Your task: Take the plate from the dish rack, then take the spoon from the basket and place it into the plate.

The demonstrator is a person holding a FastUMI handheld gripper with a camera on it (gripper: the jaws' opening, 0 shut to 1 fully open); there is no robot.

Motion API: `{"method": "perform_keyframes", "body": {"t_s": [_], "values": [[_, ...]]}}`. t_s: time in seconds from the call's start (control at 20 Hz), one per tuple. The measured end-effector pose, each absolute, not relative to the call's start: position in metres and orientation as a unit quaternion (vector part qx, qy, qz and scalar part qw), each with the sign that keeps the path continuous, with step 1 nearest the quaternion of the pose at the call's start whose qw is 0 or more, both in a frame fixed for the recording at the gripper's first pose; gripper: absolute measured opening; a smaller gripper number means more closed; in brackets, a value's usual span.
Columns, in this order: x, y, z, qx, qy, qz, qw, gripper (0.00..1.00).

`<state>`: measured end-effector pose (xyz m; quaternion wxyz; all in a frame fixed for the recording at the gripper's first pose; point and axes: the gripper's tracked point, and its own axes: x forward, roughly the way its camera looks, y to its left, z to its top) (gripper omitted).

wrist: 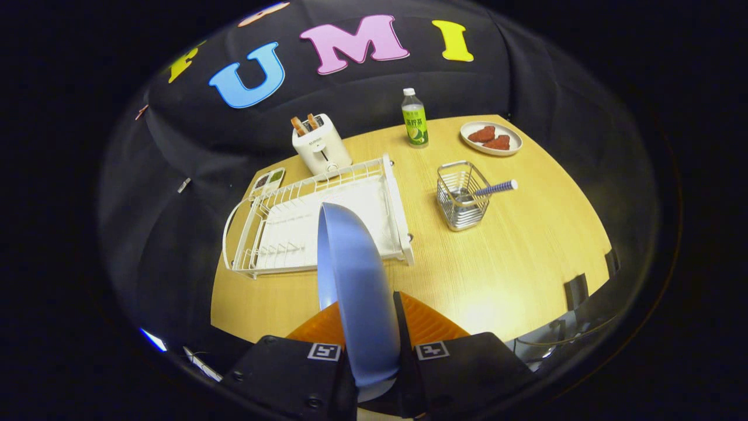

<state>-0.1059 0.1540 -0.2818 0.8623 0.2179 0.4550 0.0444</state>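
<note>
A blue plate [353,280] stands on edge between my fingers, held up above the wooden table [514,263]. My gripper [368,327] is shut on the plate, one finger pressing each face. Beyond the plate lies the white wire dish rack [292,225], with nothing standing in its slots. To the right of the rack stands a small metal wire basket [461,199]. A spoon with a blue-and-white striped handle [495,188] leans out of it toward the right; its bowl is down inside the basket.
A white toaster [320,146] with two slices stands behind the rack. A green-labelled bottle [414,120] and a white dish of red pieces [491,138] sit at the far side. A small tray [267,181] lies left of the toaster. Black clamps [575,291] grip the table's near right edge.
</note>
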Motion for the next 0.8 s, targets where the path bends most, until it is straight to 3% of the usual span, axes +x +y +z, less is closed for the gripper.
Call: {"method": "perform_keyframes", "body": {"t_s": [0.4,0.8], "values": [[-0.141,0.158,-0.349,0.26,0.513,0.041,0.817,0.32],[-0.127,0.175,-0.387,0.334,0.531,0.047,0.777,0.32]]}}
